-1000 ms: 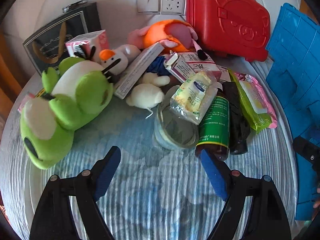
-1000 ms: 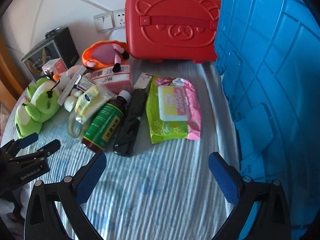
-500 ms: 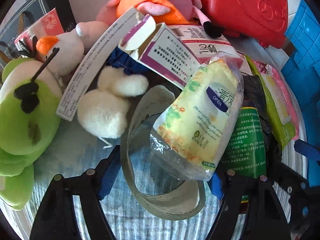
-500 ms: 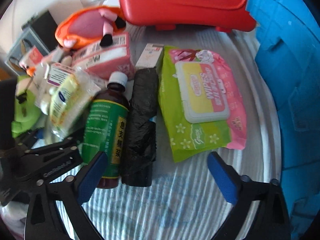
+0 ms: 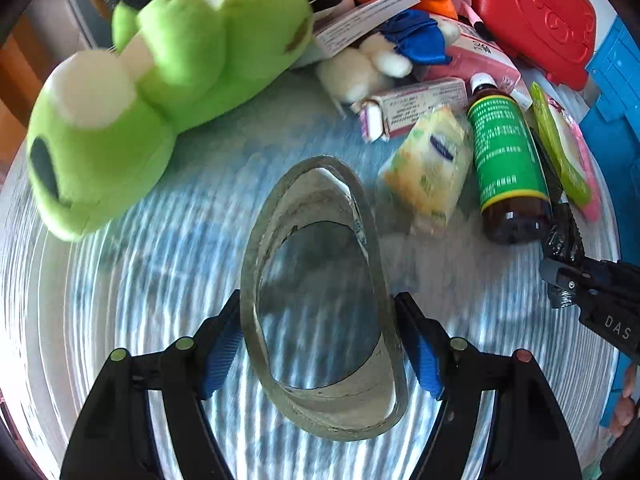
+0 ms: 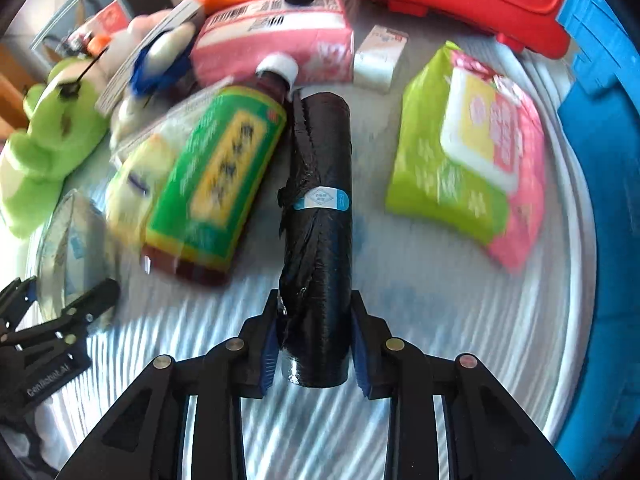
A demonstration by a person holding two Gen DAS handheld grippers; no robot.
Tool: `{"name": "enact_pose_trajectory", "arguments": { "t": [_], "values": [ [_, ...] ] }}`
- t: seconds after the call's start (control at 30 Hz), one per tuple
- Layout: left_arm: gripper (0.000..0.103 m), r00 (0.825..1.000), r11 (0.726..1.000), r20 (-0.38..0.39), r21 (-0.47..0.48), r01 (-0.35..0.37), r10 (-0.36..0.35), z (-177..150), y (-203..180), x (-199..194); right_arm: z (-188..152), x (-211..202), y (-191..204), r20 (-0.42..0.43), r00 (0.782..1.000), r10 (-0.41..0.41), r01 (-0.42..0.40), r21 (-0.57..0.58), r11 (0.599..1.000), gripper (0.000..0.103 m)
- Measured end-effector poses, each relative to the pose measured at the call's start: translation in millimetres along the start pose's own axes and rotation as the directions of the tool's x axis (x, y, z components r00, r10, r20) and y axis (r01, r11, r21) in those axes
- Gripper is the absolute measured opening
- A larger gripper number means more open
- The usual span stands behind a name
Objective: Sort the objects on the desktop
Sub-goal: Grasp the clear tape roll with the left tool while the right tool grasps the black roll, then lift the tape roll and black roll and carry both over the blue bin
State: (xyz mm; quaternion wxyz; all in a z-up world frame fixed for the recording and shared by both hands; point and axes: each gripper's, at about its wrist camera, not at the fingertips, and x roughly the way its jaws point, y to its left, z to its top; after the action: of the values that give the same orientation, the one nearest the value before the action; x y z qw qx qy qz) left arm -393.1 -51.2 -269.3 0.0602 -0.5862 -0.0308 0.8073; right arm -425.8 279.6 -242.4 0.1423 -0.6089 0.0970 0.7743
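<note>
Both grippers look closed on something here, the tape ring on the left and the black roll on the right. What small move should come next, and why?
Probably lift both straight up. The right gripper is shut on the black bag roll, which lies against the green-labelled bottle; the left gripper pinches the tape ring across its sides. A short rise would clear the neighbours before carrying toward the blue bin.

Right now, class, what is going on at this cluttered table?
A person is sorting with a gripper in each hand. The left gripper has its blue pads against a clear tape roll, tilted on the striped tablecloth. The right gripper is shut on a roll of black bin bags lying beside a green-labelled brown bottle.
</note>
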Motion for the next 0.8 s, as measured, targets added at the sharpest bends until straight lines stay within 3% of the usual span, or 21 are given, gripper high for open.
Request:
{"name": "enact_pose_trajectory", "arguments": {
  "t": [0.17, 0.33, 0.4, 0.53, 0.8],
  "values": [
    [0.073, 1.0, 0.999, -0.005, -0.04, -0.013, 0.012, -52, 29, -18, -59, -14, 2, -0.047, 0.999, 0.002, -0.003, -0.033, 0.999, 0.03],
    [0.073, 1.0, 0.998, -0.016, -0.057, -0.012, 0.011, -73, 49, -26, -95, -23, -1, -0.073, 0.997, 0.022, -0.024, -0.017, 1.0, 0.034],
    [0.073, 1.0, 0.998, -0.02, -0.058, -0.011, 0.009, -76, 52, -27, -98, -23, -3, -0.073, 0.996, 0.044, -0.044, -0.007, 0.999, 0.044],
    [0.074, 1.0, 0.998, -0.024, -0.057, -0.015, 0.014, -77, 53, -28, -89, -23, -4, -0.053, 0.998, 0.032, -0.032, 0.003, 0.999, 0.051],
    [0.074, 0.999, 0.997, -0.027, -0.065, -0.028, 0.026, -66, 56, -25, -57, -14, -4, -0.038, 0.999, -0.005, 0.005, 0.01, 1.0, 0.051]
  ]
}}
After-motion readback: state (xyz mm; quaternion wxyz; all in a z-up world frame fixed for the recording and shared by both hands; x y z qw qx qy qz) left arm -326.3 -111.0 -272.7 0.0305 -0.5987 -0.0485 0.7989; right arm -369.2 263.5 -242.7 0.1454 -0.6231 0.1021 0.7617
